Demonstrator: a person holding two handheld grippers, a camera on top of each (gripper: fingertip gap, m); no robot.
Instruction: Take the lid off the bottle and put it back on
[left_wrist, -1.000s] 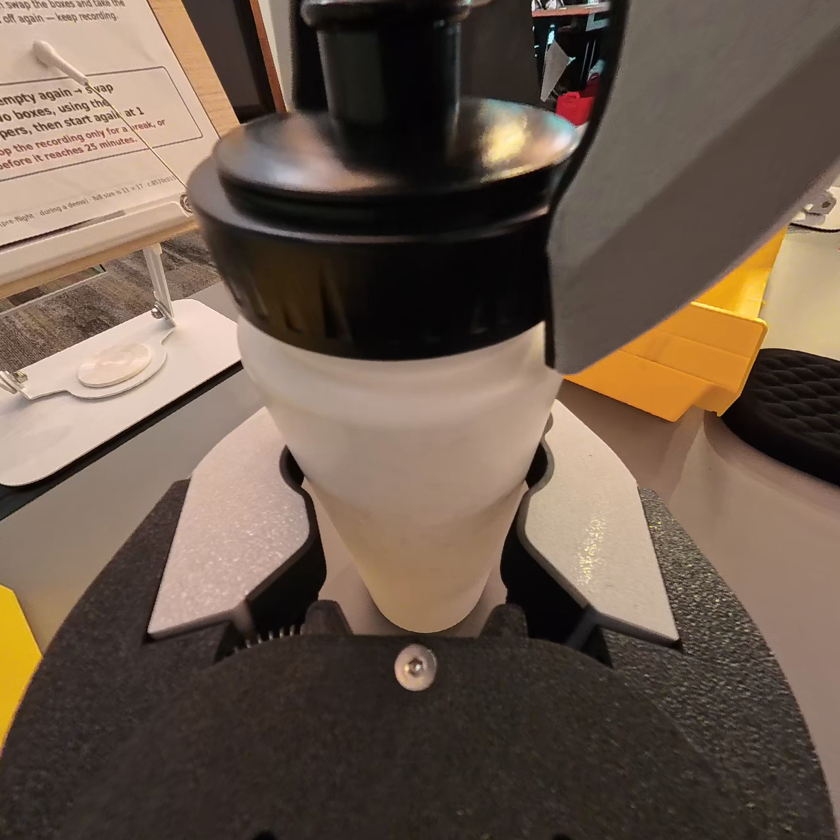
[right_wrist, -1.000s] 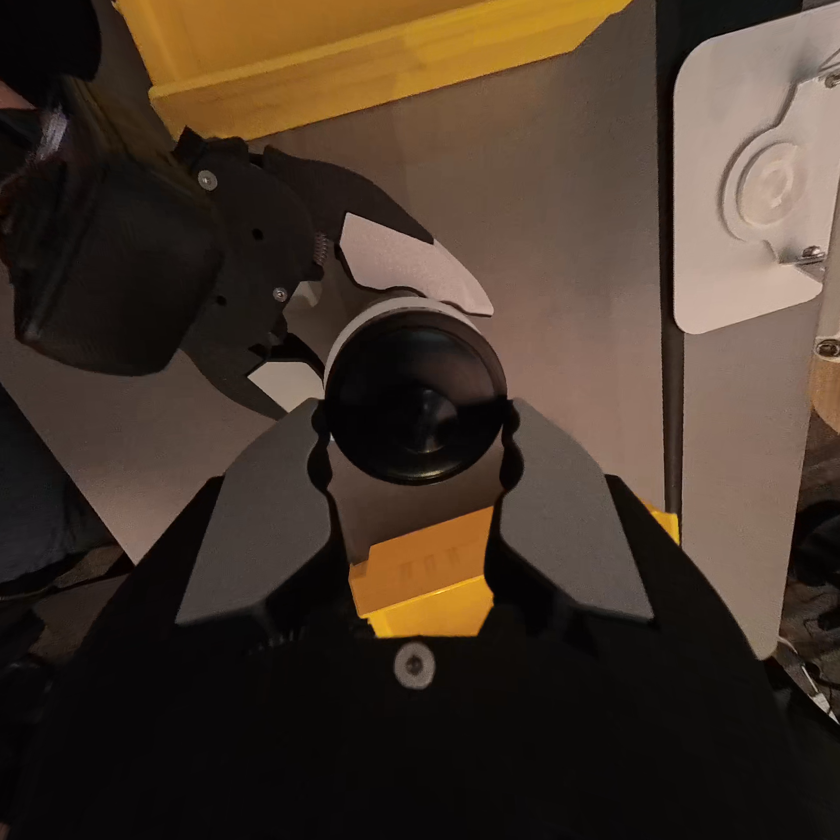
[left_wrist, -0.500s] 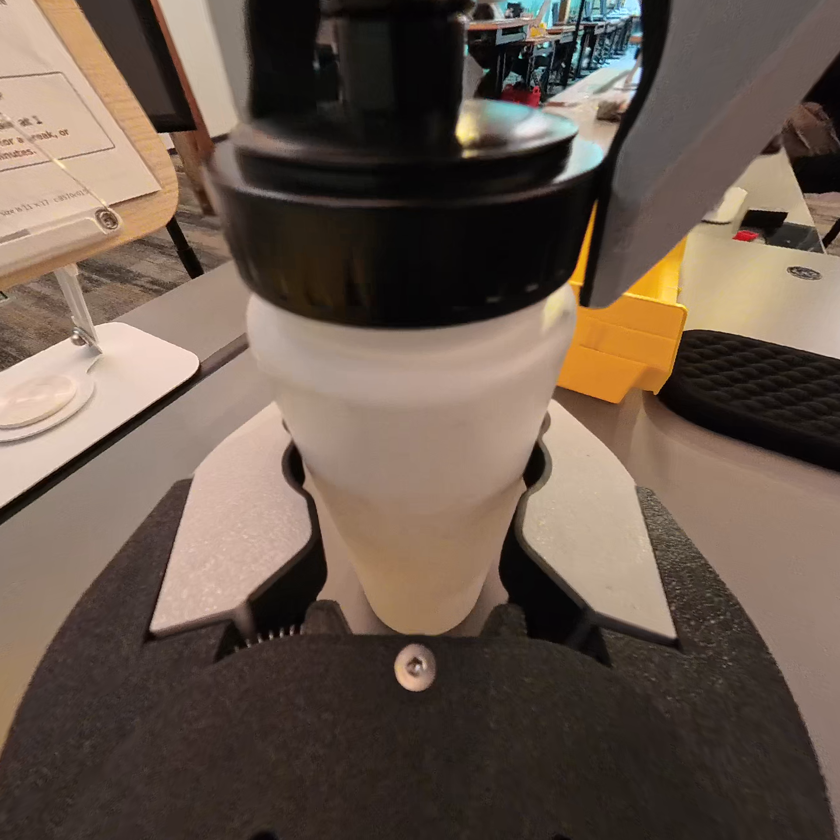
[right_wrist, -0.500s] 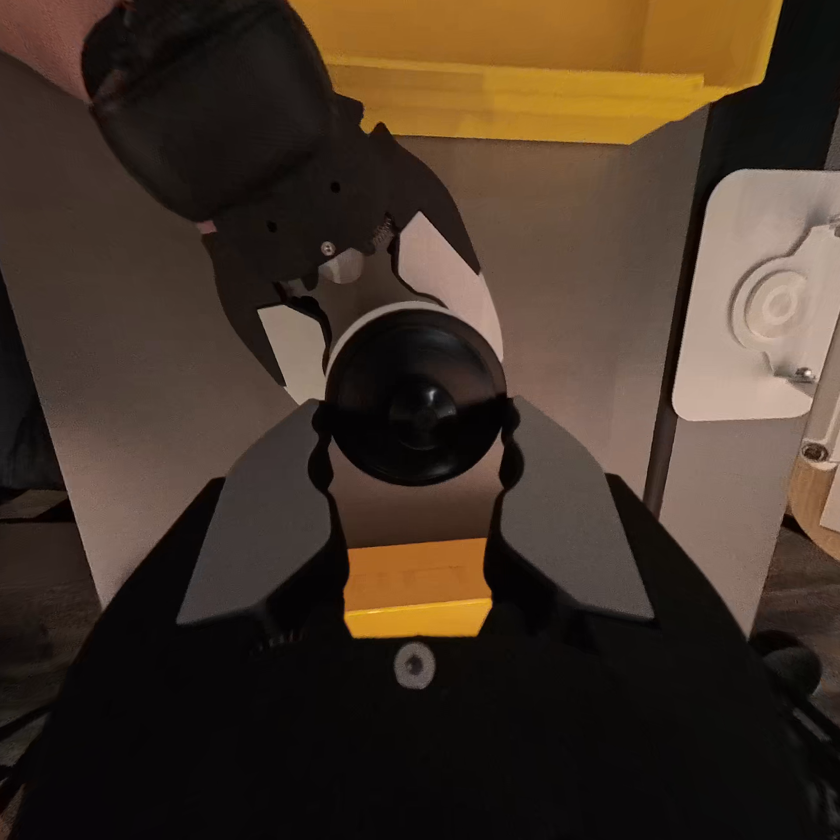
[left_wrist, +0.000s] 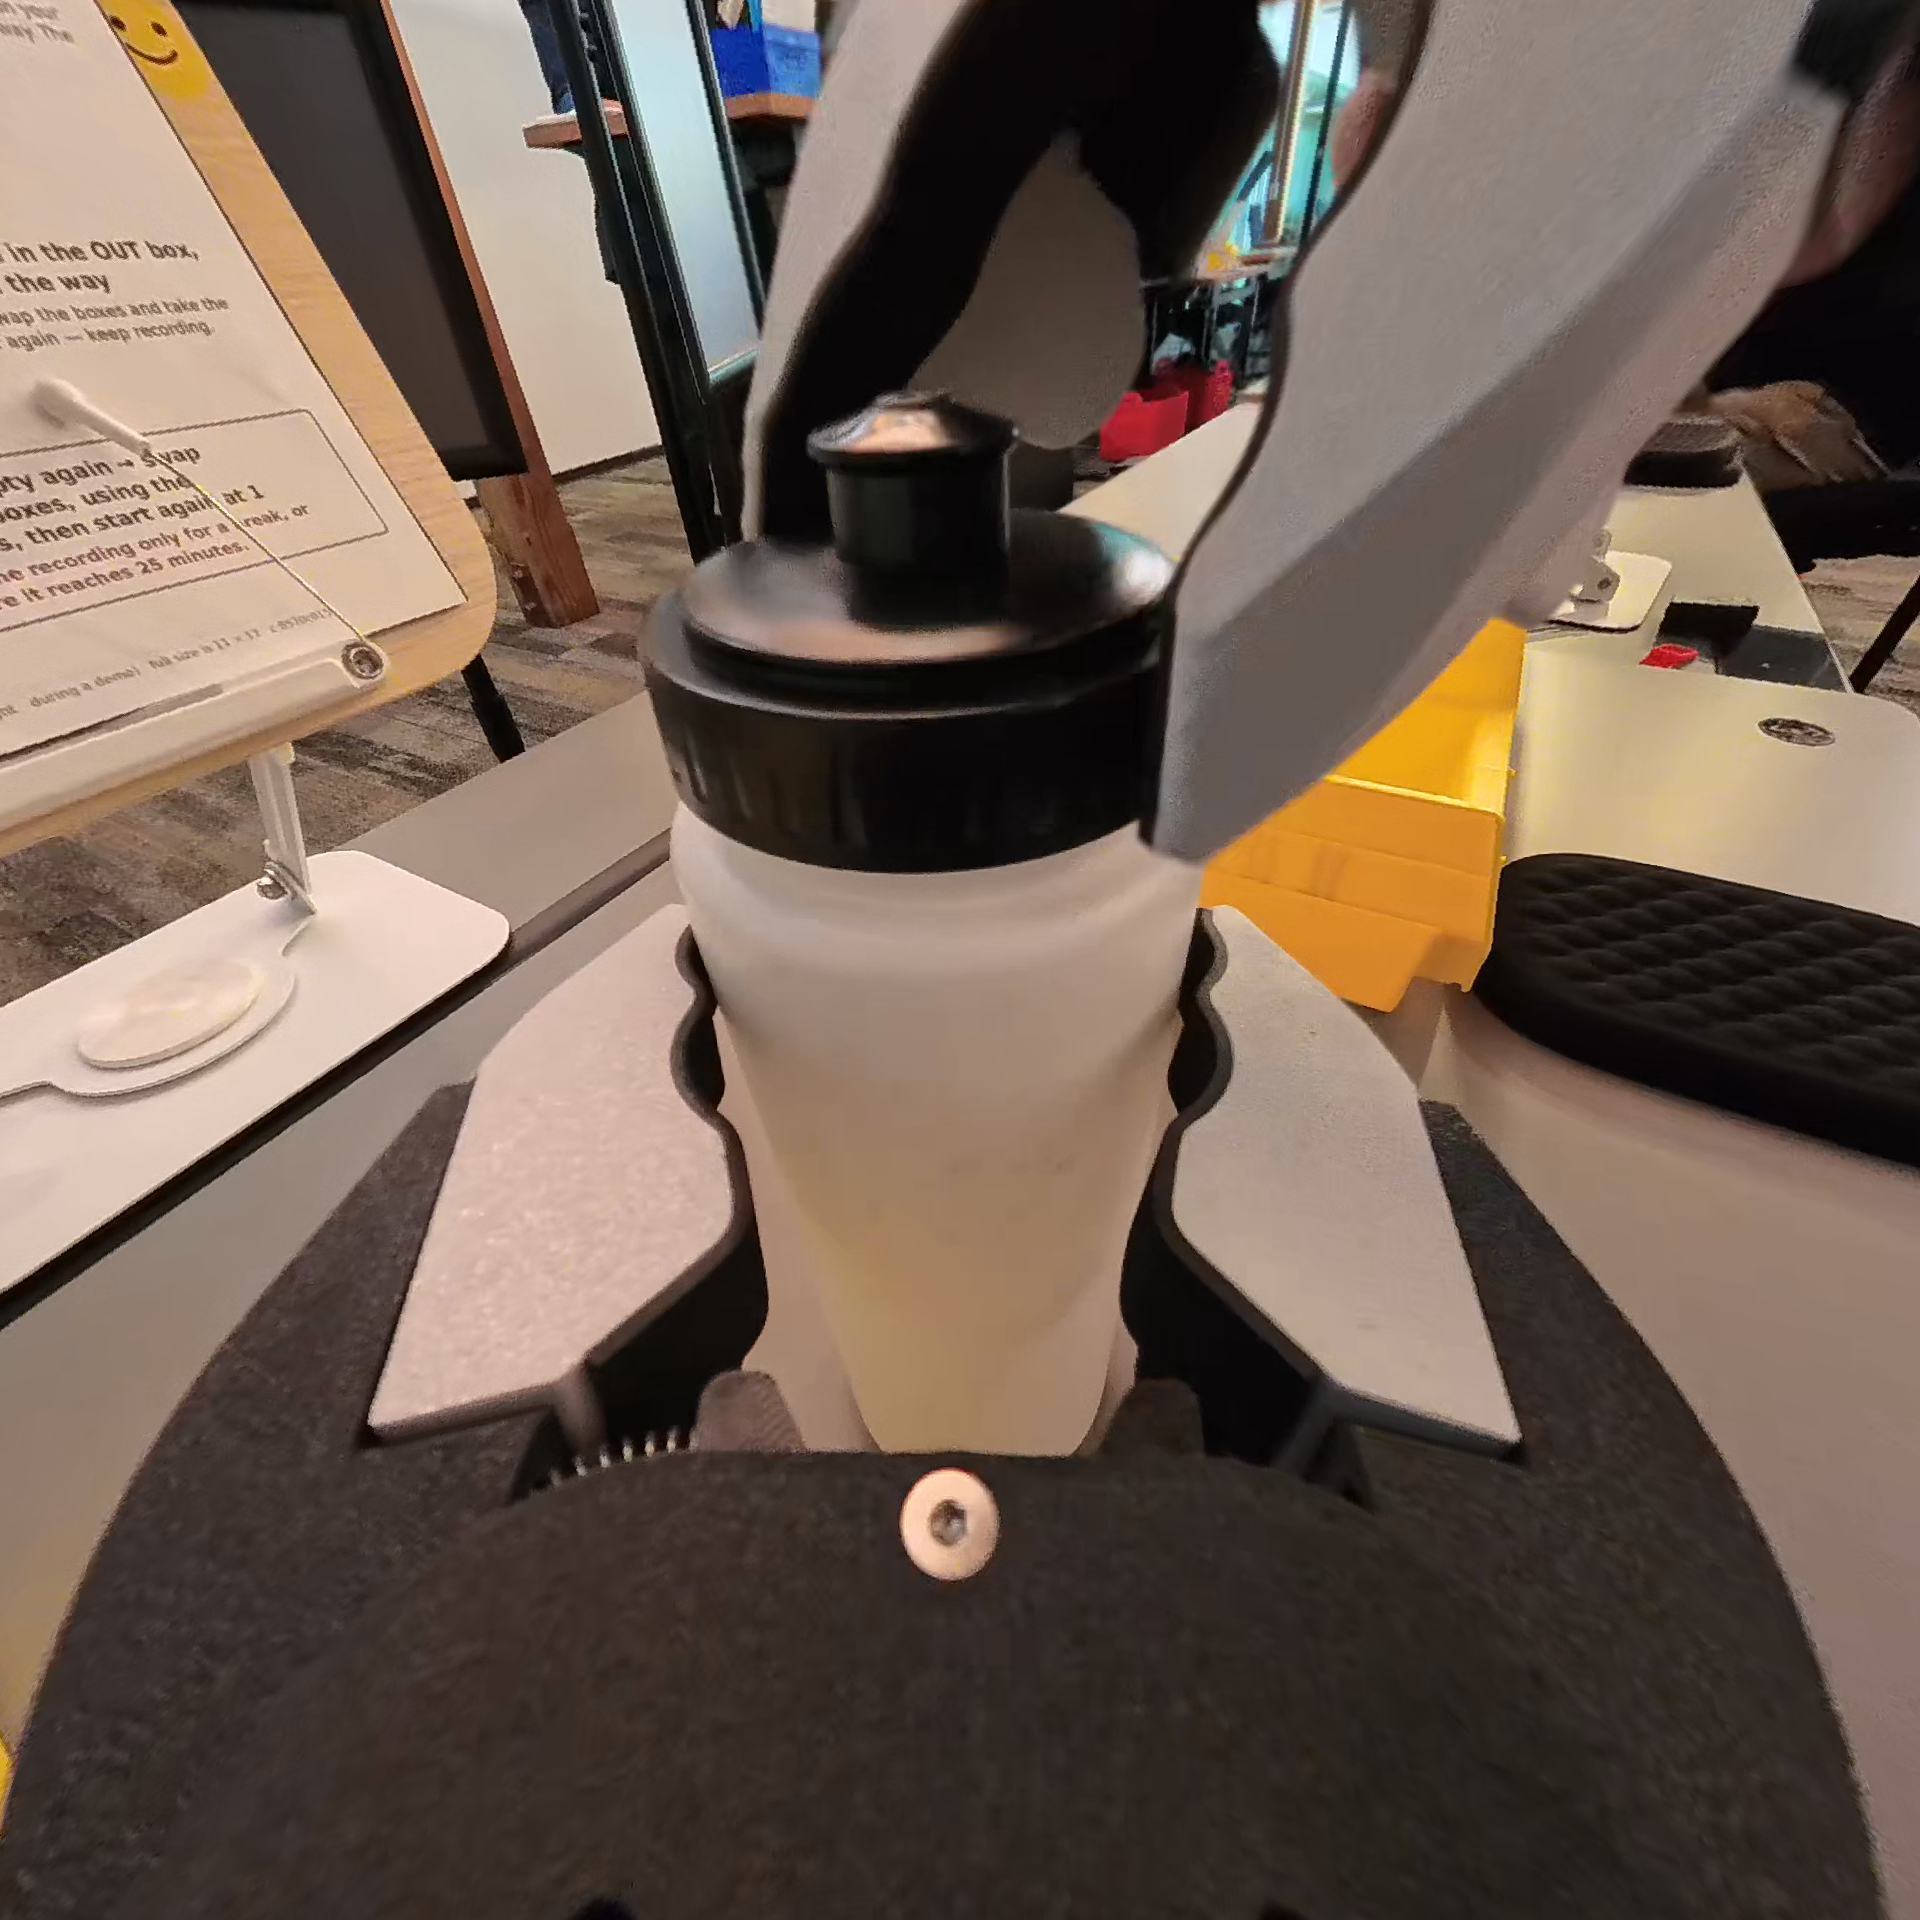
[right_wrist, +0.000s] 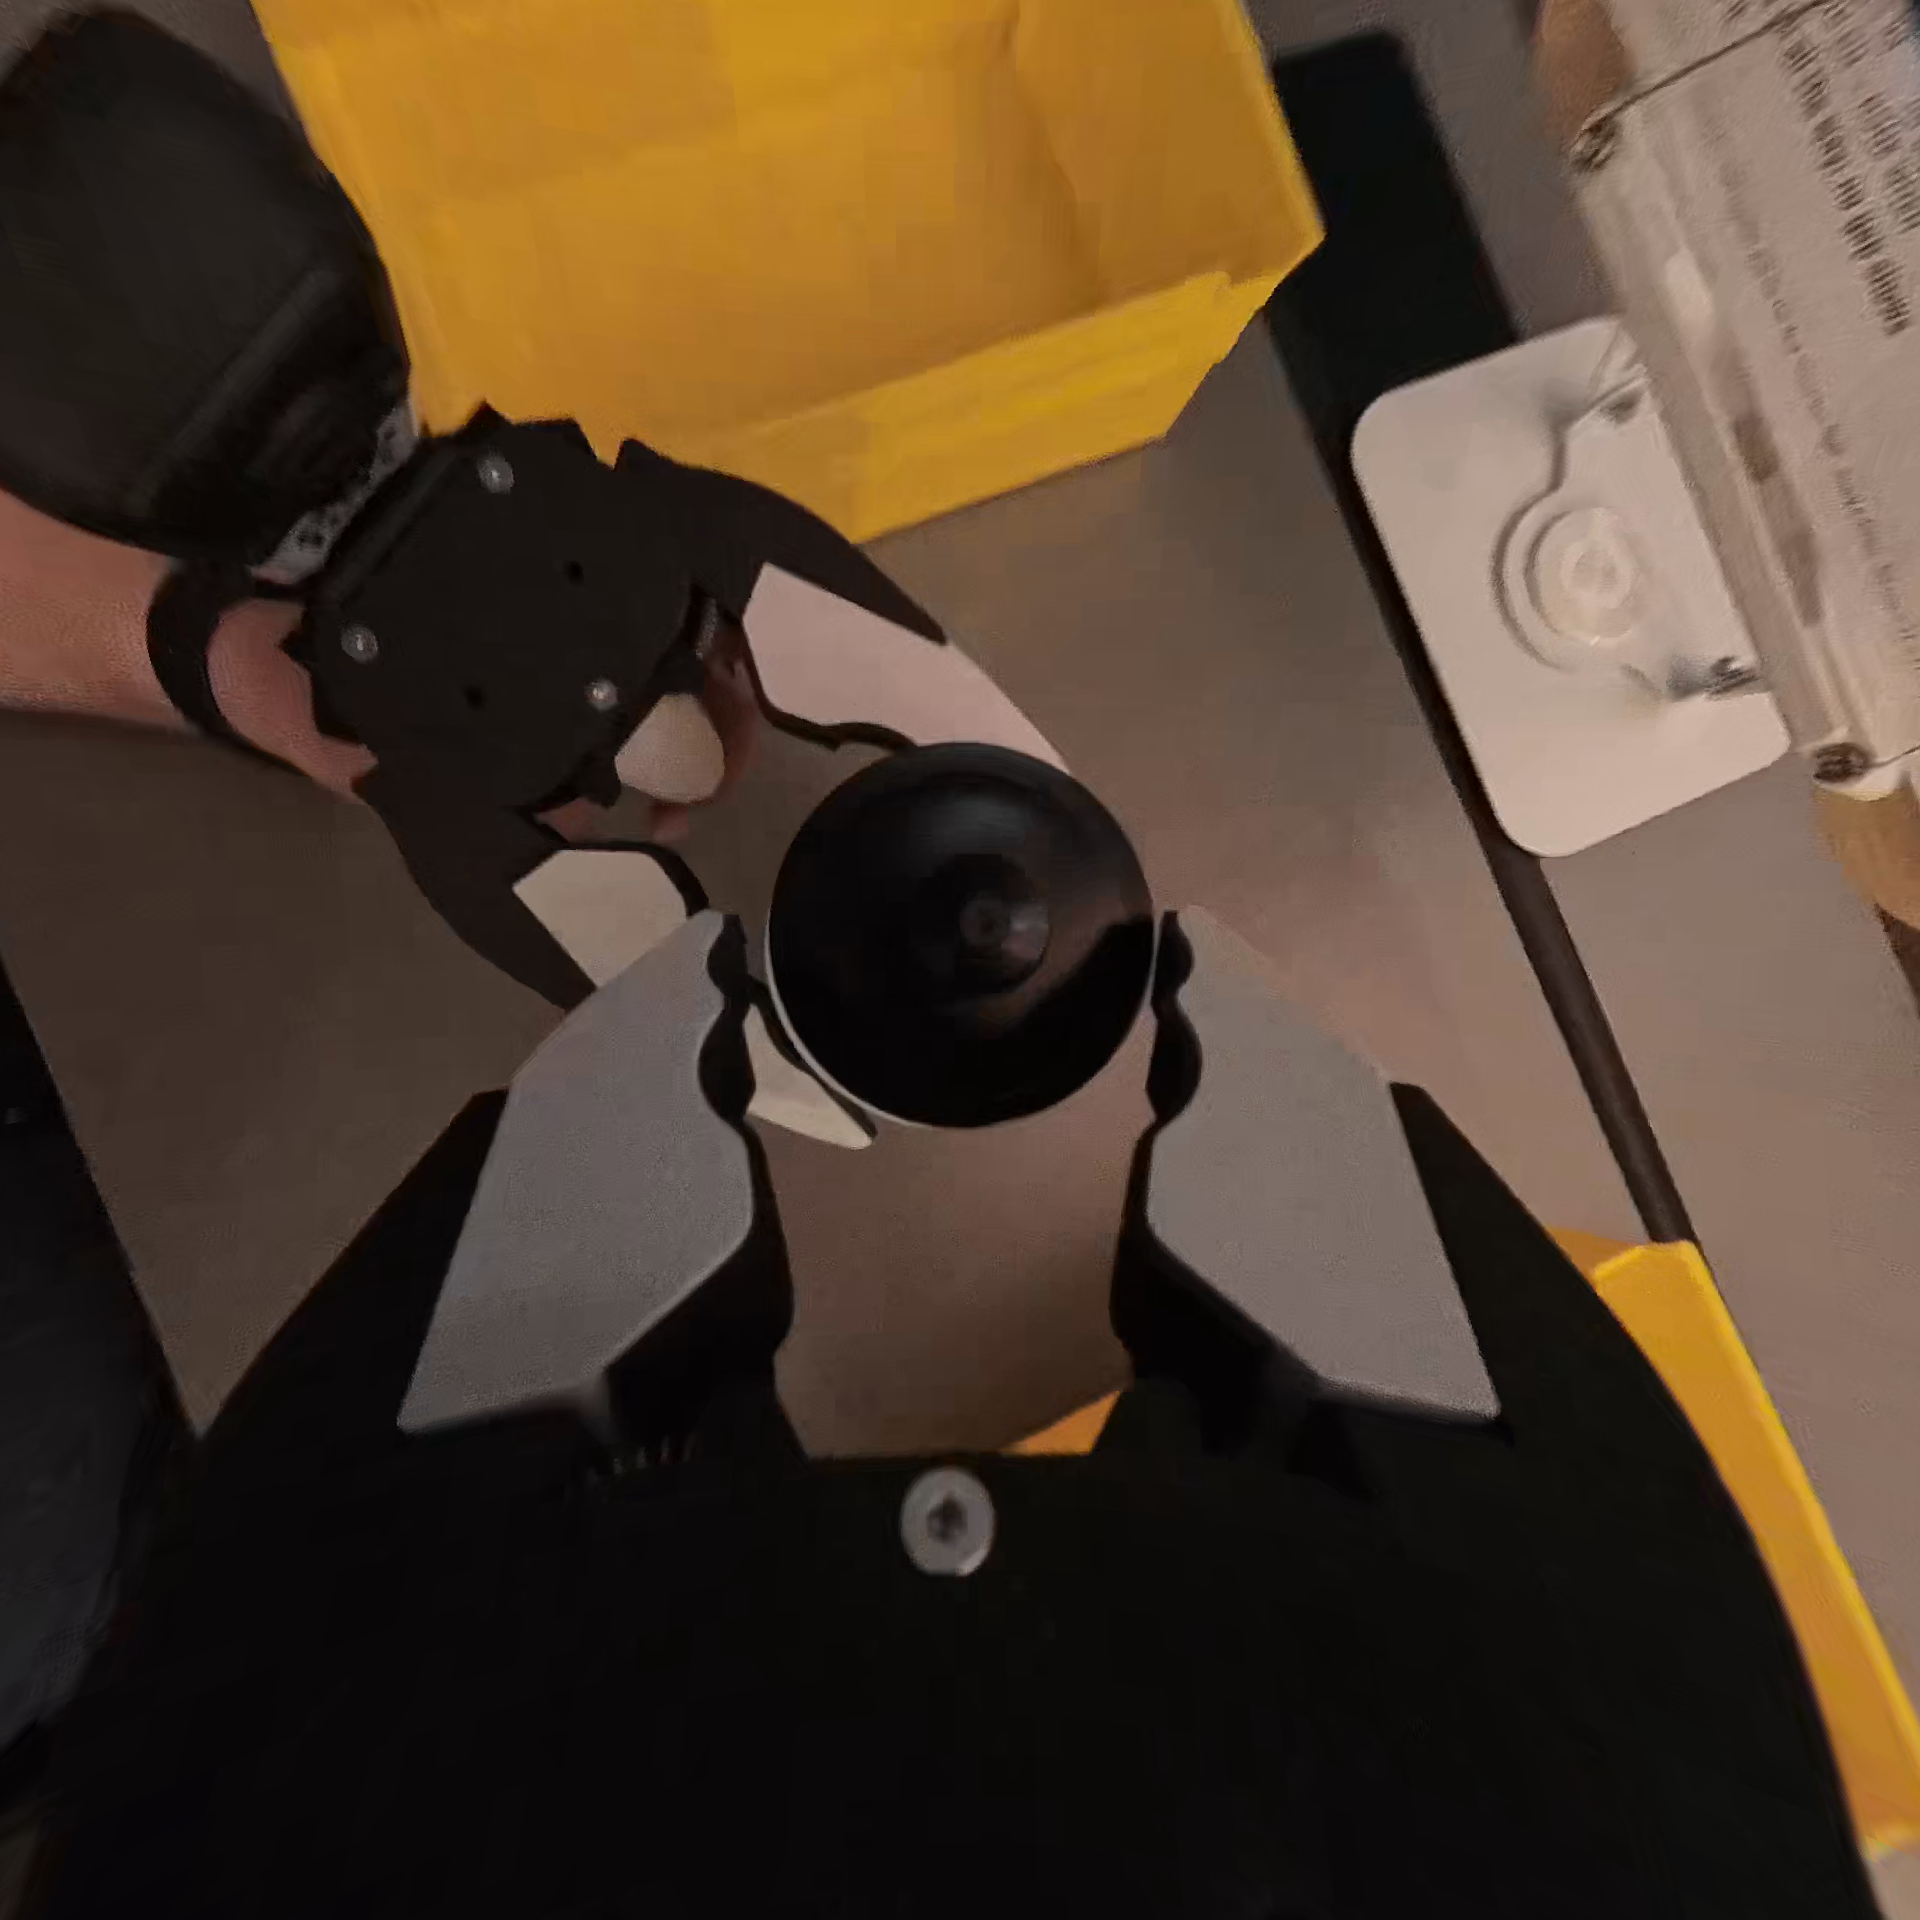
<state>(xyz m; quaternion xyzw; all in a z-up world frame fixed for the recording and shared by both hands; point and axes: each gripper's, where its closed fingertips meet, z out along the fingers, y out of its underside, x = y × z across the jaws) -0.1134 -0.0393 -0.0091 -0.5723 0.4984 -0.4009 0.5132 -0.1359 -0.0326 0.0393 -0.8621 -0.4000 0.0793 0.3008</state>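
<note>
A white bottle (left_wrist: 935, 1091) with a black screw lid (left_wrist: 904, 748) stands upright between my left gripper's (left_wrist: 945, 935) jaws, which are shut on its body. The lid is on the bottle, with its spout pointing up. My right gripper (right_wrist: 951, 925) comes down from above, tilted, and is shut on the lid (right_wrist: 961, 935), with its fingertips against the lid's two sides. One of its grey fingers (left_wrist: 1455, 416) lies along the lid's right side; the other is partly behind the spout. A sliver of the bottle's white rim (right_wrist: 810, 1101) shows under the lid. The left gripper's fingers (right_wrist: 831, 665) show below, held by a hand.
A yellow bin (left_wrist: 1371, 852) stands behind the bottle and shows in the right wrist view (right_wrist: 790, 229). A second yellow bin (right_wrist: 1745, 1507) is at that view's lower right. A sign stand's white base (left_wrist: 208, 997) is at the left. A black mat (left_wrist: 1714, 997) lies right on the grey table (left_wrist: 1662, 1299).
Both grippers twisted one way around the bottle's axis, then back. The lid now sits lower in the left view with its spout top showing, and the right gripper is more tilted.
</note>
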